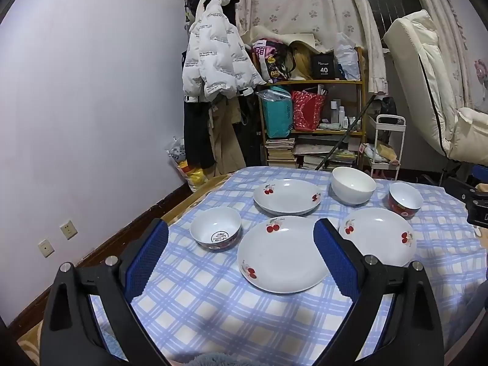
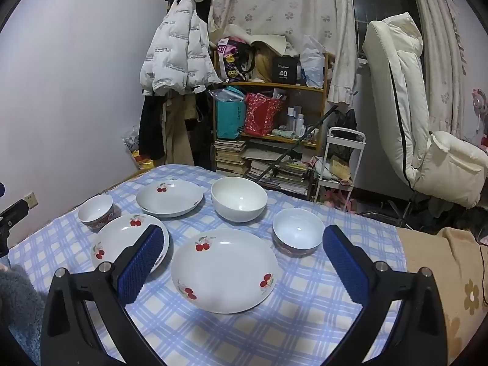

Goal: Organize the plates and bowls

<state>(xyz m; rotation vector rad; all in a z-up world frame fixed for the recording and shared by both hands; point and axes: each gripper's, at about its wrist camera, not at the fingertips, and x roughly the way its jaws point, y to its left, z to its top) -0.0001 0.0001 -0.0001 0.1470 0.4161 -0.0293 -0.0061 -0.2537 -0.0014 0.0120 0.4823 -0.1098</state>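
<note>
Both claws spread, empty: left claw (image 1: 241,244), right claw (image 2: 244,244); only right view shows tan blanket (image 2: 439,262).

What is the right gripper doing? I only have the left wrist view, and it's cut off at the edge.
Observer: The right gripper is open with nothing between its fingers. A cherry plate lies on the table just ahead of it, untouched.
Operator: What's past the tablecloth on the right?
Observer: A beige blanket with flower prints lies right beside the checked tablecloth.
</note>
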